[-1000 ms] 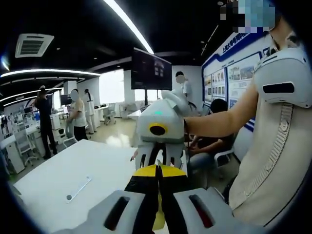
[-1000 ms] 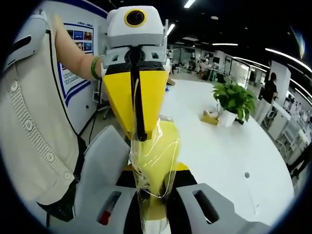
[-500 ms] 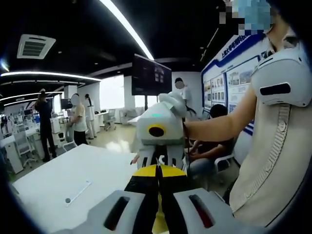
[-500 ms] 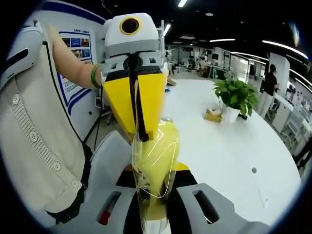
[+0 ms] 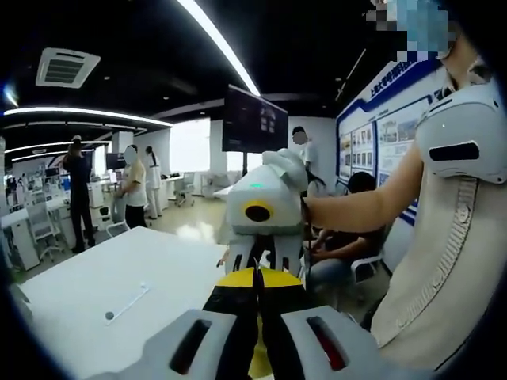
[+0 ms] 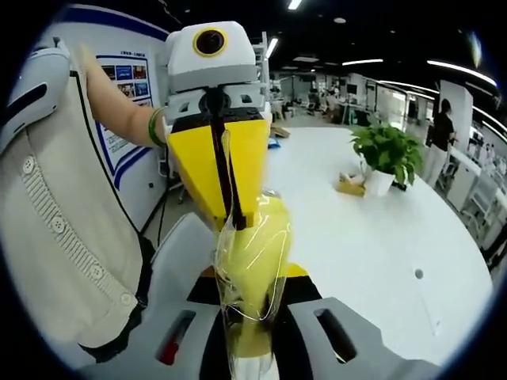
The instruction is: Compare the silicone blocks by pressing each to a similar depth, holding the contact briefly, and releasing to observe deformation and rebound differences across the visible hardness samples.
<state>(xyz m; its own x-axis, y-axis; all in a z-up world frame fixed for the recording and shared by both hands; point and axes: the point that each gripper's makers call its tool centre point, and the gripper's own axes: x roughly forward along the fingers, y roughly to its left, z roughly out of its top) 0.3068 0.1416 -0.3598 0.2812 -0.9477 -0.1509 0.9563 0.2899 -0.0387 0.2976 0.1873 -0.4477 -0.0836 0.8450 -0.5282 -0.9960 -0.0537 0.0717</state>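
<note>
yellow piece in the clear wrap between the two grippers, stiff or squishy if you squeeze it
Probably squishy: the yellow piece looks rounded and bulging between the shut right gripper and left gripper. Its clear wrap is crinkled and glossy, so likely slippery.

— What carries everything here?

— A broad white table with a smooth top, seen again in the left gripper view.

— What lies on it?

— A leafy green plant in a small white pot, standing upright towards the far side. Just beside it sits a small yellowish-brown object (possibly a box; too small to tell). Well apart from the plant lies a thin white stick with a dark round end.
</note>
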